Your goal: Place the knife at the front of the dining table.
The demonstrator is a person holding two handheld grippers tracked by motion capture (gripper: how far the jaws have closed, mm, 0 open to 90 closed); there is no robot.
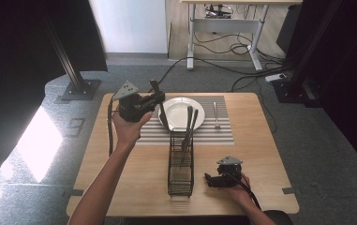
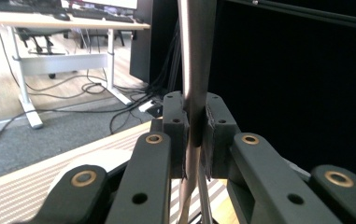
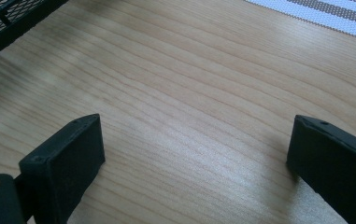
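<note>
One metal utensil [image 2: 195, 70] stands upright, pinched between left gripper [image 2: 195, 135] fingers.

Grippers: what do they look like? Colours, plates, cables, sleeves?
Both the left gripper and the right gripper are black, each topped with a grey three-cornered plate with small holes. The links have brass-coloured pivot bushings; the jaws end in blocky black pads. A dark cable trails from each. Forearms are bare, no sleeves in view.
</note>
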